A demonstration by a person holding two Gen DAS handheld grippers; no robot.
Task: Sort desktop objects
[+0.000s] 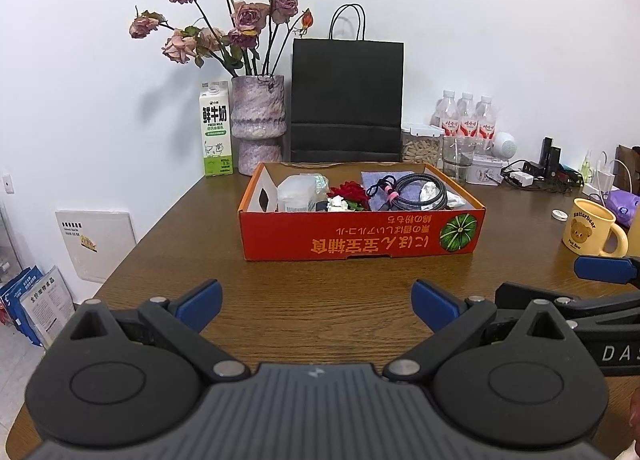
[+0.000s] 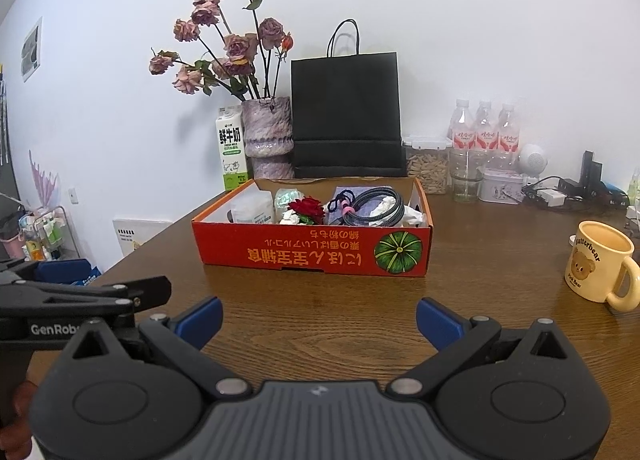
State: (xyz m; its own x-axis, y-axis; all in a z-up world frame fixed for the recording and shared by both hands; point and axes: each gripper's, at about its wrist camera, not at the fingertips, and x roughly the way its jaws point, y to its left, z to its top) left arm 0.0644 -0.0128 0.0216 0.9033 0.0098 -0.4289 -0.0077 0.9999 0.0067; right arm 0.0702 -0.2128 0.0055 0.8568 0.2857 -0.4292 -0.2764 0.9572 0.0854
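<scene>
A red cardboard box (image 1: 360,238) (image 2: 312,256) stands in the middle of the brown wooden table. It holds a coiled grey cable (image 1: 420,190) (image 2: 376,202), a red rose (image 1: 350,192) (image 2: 308,208), a white container (image 1: 296,196) (image 2: 253,209), a purple cloth and crumpled white paper. My left gripper (image 1: 316,306) is open and empty, low over the table in front of the box. My right gripper (image 2: 319,322) is open and empty too, beside the left one. Each gripper shows at the edge of the other's view.
A yellow bear mug (image 1: 592,230) (image 2: 600,260) stands at the right. Along the wall stand a milk carton (image 1: 216,130), a vase of dried roses (image 1: 258,124), a black paper bag (image 1: 346,100), a jar, a glass, water bottles (image 1: 468,116) and chargers with cables (image 1: 532,176).
</scene>
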